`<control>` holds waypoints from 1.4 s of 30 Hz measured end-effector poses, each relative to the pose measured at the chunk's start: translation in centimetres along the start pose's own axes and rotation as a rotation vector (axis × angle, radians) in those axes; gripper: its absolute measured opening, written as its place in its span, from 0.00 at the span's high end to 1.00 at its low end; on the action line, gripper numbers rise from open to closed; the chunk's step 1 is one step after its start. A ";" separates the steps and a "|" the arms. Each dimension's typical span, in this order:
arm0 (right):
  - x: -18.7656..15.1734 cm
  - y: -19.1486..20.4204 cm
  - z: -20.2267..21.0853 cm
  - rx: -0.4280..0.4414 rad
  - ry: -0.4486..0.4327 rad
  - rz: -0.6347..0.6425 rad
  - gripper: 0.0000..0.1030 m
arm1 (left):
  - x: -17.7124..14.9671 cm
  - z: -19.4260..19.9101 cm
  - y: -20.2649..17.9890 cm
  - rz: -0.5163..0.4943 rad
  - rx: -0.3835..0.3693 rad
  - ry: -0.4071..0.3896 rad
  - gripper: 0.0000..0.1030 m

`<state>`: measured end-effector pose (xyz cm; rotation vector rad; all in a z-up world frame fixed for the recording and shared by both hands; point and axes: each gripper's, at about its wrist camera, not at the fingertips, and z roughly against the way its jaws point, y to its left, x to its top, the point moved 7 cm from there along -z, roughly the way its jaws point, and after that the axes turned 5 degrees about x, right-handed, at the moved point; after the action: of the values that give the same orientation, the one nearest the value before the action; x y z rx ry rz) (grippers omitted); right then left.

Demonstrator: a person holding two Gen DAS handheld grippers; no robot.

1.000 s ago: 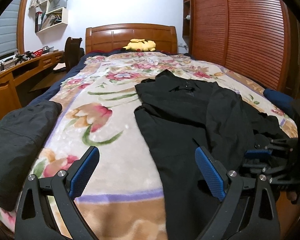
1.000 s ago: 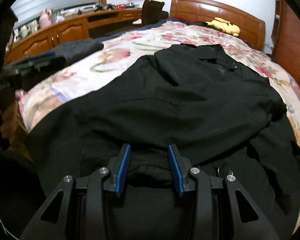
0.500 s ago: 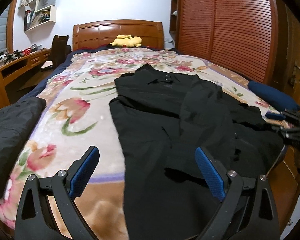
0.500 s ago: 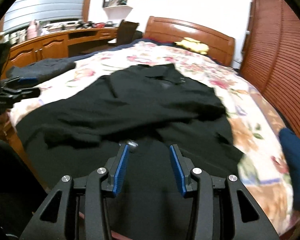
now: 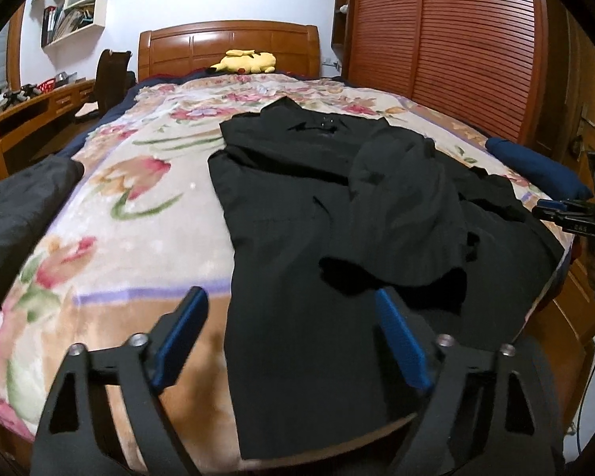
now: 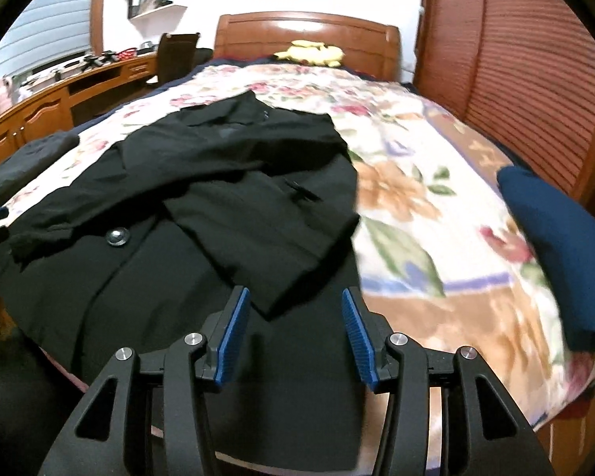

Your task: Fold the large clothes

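Wooden bed with a cream floral blanket [image 5: 139,214] fills both views, glossy brown headboard [image 5: 226,45] at the far end, slatted red-brown wardrobe doors [image 5: 448,39] along one side. Large black coat of plain woven fabric [image 5: 337,214] lies spread on the blanket, collar toward the headboard, hem hanging off the foot edge nearest the cameras; one sleeve is folded across the front, cuff lying on the body panel, a round dark button [image 6: 117,236] showing beside it in the right wrist view. Dark grey folded garment [image 5: 16,206] sits at the blanket's edge on the desk side, well apart from the coat. Navy blue folded cloth [image 6: 567,246] rests at the opposite edge by the wardrobe, also clear of the coat. Long wooden desk [image 6: 39,111] with a dark chair [image 6: 176,55] runs along the wall; white wall shelf [image 5: 75,8] above. Yellow plush toy [image 5: 246,61] lies against the headboard. Left gripper [image 5: 293,337], black frame with blue pads, spread wide, nothing between the fingers, above the coat's hem. Right gripper [image 6: 293,333] moderately parted, empty, over the coat's lower edge near the sleeve cuff.
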<state>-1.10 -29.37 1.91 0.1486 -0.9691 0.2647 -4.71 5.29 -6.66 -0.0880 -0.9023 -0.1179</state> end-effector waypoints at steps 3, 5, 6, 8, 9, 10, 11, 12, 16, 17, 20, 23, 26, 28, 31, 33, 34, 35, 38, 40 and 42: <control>-0.5 -0.9 0.5 0.009 0.018 -0.024 0.50 | -1.0 0.2 0.3 0.013 -0.005 0.013 0.34; -0.6 -1.5 0.7 0.015 0.016 -0.028 0.50 | -1.7 0.2 0.6 0.031 -0.003 0.031 0.40; -0.9 -1.8 0.7 0.013 0.017 -0.029 0.50 | -1.9 0.2 0.8 0.039 -0.002 0.036 0.41; -1.3 -2.1 1.3 0.005 0.013 -0.027 0.50 | -2.3 0.3 1.0 0.052 -0.003 0.041 0.41; -1.5 -2.2 1.5 0.008 0.011 -0.028 0.50 | -2.4 0.3 1.1 0.054 -0.001 0.042 0.41; -1.7 -2.3 1.6 0.013 0.012 -0.031 0.50 | -2.5 0.3 1.1 0.058 0.000 0.043 0.41; -2.1 -2.5 1.5 0.016 0.016 -0.035 0.50 | -2.6 0.3 1.1 0.061 -0.001 0.043 0.41; -2.4 -2.7 1.4 0.014 0.025 -0.036 0.50 | -2.6 0.3 1.1 0.062 -0.001 0.045 0.41; -3.4 -3.1 0.8 0.026 0.065 -0.050 0.50 | -2.6 0.1 0.8 0.055 0.007 0.051 0.41; -3.6 -3.1 0.7 0.037 0.075 -0.055 0.50 | -2.6 0.0 0.8 0.054 0.009 0.051 0.41; -3.9 -3.1 0.8 0.035 0.075 -0.052 0.50 | -2.7 0.0 0.8 0.048 0.009 0.049 0.41; -4.1 -3.2 0.8 0.043 0.077 -0.057 0.50 | -2.8 0.1 0.9 0.047 -0.003 0.048 0.44; -4.4 -3.1 0.9 0.044 0.081 -0.054 0.50 | -2.9 0.4 0.6 0.025 -0.031 0.047 0.58; -4.5 -3.0 0.9 0.041 0.086 -0.046 0.50 | -2.9 0.6 0.4 0.020 -0.047 0.050 0.69; -4.4 -2.9 0.7 0.037 0.094 -0.038 0.50 | -2.8 1.0 -0.1 0.011 -0.080 0.047 0.89; -4.3 -2.8 0.6 0.039 0.096 -0.033 0.50 | -2.6 1.4 -0.4 -0.005 -0.071 0.034 0.92; -4.3 -2.8 0.6 0.041 0.094 -0.032 0.50 | -2.5 1.7 -0.5 -0.006 -0.069 0.027 0.93; -4.3 -2.8 0.6 0.043 0.093 -0.031 0.50 | -2.3 2.0 -0.5 -0.004 -0.065 0.014 0.93; -4.4 -2.7 0.6 0.045 0.090 -0.020 0.51 | -1.3 3.7 -0.6 0.009 -0.074 -0.039 0.94; -4.4 -2.7 0.5 0.050 0.091 -0.015 0.51 | -0.8 4.1 -0.4 0.015 -0.075 -0.060 0.94; -4.4 -2.8 0.4 0.059 0.092 -0.023 0.51 | -0.7 3.8 -0.3 0.008 -0.071 -0.053 0.94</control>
<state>-2.97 -32.82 -1.59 0.2000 -0.8683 0.2765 -8.08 5.51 -4.84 -0.1614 -0.9502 -0.1409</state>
